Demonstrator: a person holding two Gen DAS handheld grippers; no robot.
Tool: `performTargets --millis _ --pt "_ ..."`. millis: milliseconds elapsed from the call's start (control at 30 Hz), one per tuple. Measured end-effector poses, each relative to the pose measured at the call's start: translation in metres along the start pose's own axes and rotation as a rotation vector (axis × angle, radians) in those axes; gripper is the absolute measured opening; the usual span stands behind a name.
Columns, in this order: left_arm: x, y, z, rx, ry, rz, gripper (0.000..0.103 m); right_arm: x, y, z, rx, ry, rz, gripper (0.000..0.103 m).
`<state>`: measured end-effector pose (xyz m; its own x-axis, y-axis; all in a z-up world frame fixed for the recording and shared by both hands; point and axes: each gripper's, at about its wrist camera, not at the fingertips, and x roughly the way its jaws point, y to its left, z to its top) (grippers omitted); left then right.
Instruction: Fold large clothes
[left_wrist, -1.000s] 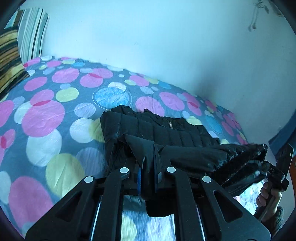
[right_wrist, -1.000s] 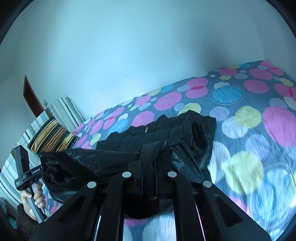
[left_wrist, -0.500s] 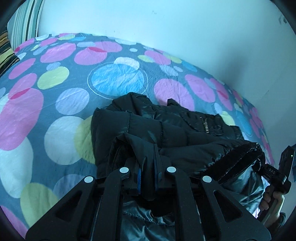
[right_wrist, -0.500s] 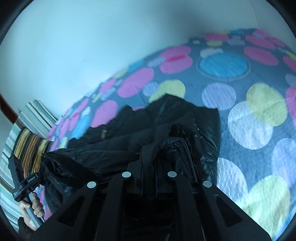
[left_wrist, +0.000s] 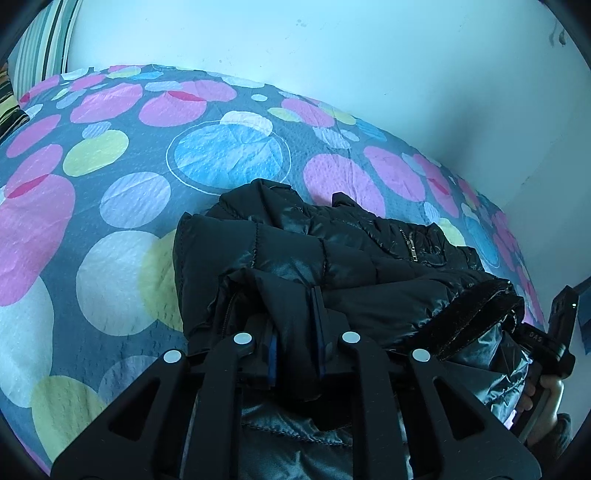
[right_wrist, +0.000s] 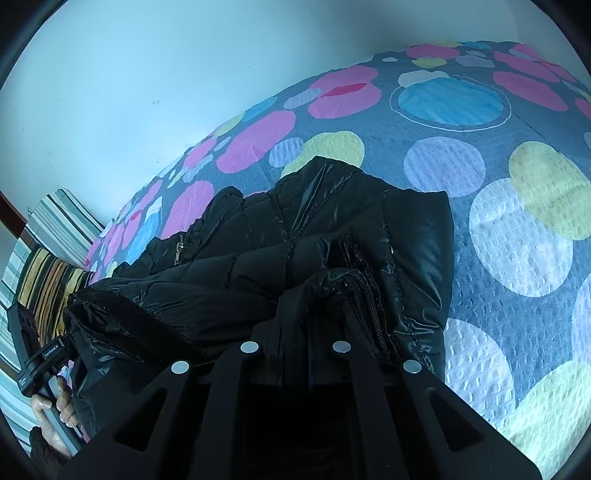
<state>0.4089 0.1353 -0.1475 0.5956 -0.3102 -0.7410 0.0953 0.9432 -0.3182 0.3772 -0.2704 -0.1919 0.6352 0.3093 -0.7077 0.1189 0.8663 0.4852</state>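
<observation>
Your left tool has just been opening slightly, with a fold of the black jacket between its fingers. Your right tool is clamped on the jacket's zipper edge, above the bed.

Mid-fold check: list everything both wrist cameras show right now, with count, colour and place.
jacket: one, black quilted, folded on the bed, near edge in both grippers.
bedspread: one, grey with pink, blue, yellow and white circles, under the jacket.
pillows: striped, count unclear, at the bed's far left end in the right wrist view.
wall: pale, behind the bed.
left gripper: black, fabric between its jaws, which have just been opening.
right gripper: black, shut on the jacket edge.
hands: two, each on a gripper handle at the frame edges.
</observation>
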Motion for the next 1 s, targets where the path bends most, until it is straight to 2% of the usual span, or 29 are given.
performTargets --millis 67,367,400,467,600,767,867,1000 --pt "0.001 0.0 0.0 0.002 0.001 0.002 0.016 -0.005 -0.001 0.002 0.008 0.0 0.024 0.008" --pt "0.002 0.001 0.002 -0.017 0.002 0.012 0.016 -0.044 -0.016 0.003 0.059 -0.04 0.1 0.027" --pt "0.003 0.001 0.002 -0.02 0.003 0.014 0.016 -0.05 -0.018 0.003 0.065 -0.055 0.097 0.037" --pt "0.004 0.002 0.002 -0.018 0.004 0.015 0.016 -0.063 -0.028 0.005 0.089 -0.101 0.079 0.049" --pt "0.003 -0.001 0.004 -0.008 0.005 0.026 0.016 -0.081 -0.038 0.004 0.11 -0.127 0.052 0.049" --pt "0.003 -0.001 0.004 -0.013 0.009 0.027 0.016 -0.095 -0.008 -0.014 -0.019 -0.143 0.074 0.047" --pt "0.003 0.0 0.005 -0.018 0.011 0.026 0.016 -0.092 0.001 -0.021 -0.052 -0.121 0.11 0.047" --pt "0.004 0.001 0.005 -0.018 0.012 0.02 0.016 -0.084 0.009 -0.023 -0.079 -0.112 0.091 0.047"
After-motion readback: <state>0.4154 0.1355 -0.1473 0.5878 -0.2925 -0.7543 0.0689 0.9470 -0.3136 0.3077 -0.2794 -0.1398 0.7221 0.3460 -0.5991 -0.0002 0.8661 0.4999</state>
